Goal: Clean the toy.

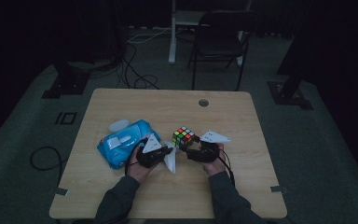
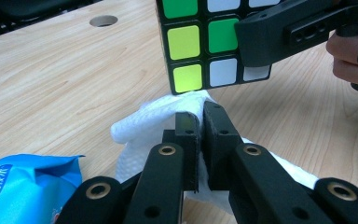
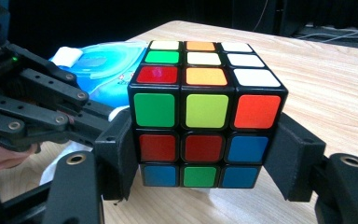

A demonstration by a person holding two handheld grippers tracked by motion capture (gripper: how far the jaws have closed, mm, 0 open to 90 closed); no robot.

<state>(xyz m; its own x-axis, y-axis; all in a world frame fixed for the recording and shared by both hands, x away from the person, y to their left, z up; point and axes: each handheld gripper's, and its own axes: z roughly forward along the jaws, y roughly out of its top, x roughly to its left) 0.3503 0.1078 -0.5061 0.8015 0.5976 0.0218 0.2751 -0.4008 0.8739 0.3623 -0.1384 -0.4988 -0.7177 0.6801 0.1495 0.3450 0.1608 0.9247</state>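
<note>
Right gripper (image 3: 200, 163) is clamped on the puzzle cube (image 3: 205, 116), held near table (image 1: 121, 196) centre. Left gripper (image 2: 200, 126) has jaws together on a white wipe (image 2: 144, 126), just under the cube. Blue wipes pack (image 1: 123, 142) at left has Chinese print, too small to read.

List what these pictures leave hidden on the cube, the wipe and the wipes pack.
- Cube: underside and rear faces face away in the right gripper view.
- Wipe: its middle is covered by the left gripper in the left gripper view.
- Wipes pack: cut by the frame edge; print too small in the high view.
</note>
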